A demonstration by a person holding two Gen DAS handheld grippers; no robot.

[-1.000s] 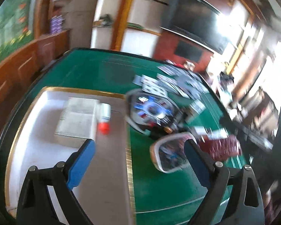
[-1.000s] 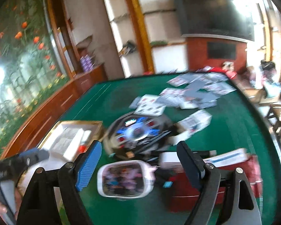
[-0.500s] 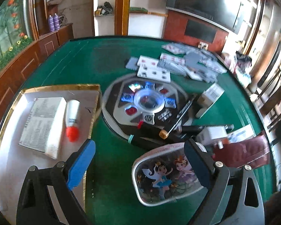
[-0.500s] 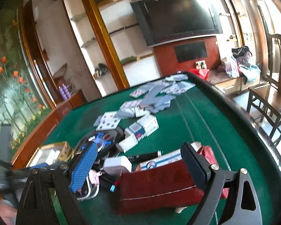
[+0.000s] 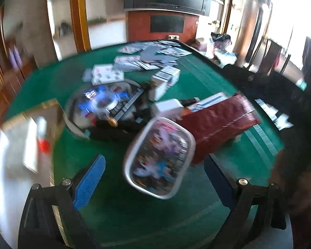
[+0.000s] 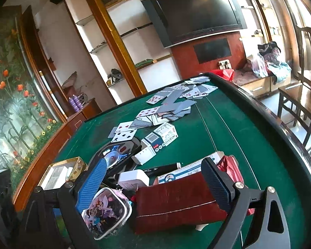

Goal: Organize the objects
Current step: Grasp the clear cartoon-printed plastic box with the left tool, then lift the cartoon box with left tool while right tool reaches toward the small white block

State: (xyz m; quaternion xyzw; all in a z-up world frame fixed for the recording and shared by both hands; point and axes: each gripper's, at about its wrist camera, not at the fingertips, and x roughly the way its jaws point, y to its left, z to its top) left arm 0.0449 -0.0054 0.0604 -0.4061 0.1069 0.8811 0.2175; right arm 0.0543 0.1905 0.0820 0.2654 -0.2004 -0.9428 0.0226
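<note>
The red wallet [image 6: 176,205] lies flat on the green counter [image 6: 228,141] with its long axis running crosswise between the right gripper's [image 6: 153,186] spread jaws, which pinch nothing, its right end beside the right jaw. The fairy-print pouch [image 5: 158,158] sits between and just ahead of the left gripper's [image 5: 153,178] jaws, also spread and holding nothing, long axis tilted up to the right toward the wallet. The white box [image 6: 188,171] behind the wallet carries blue print too small to read, and the left view is blurred.
</note>
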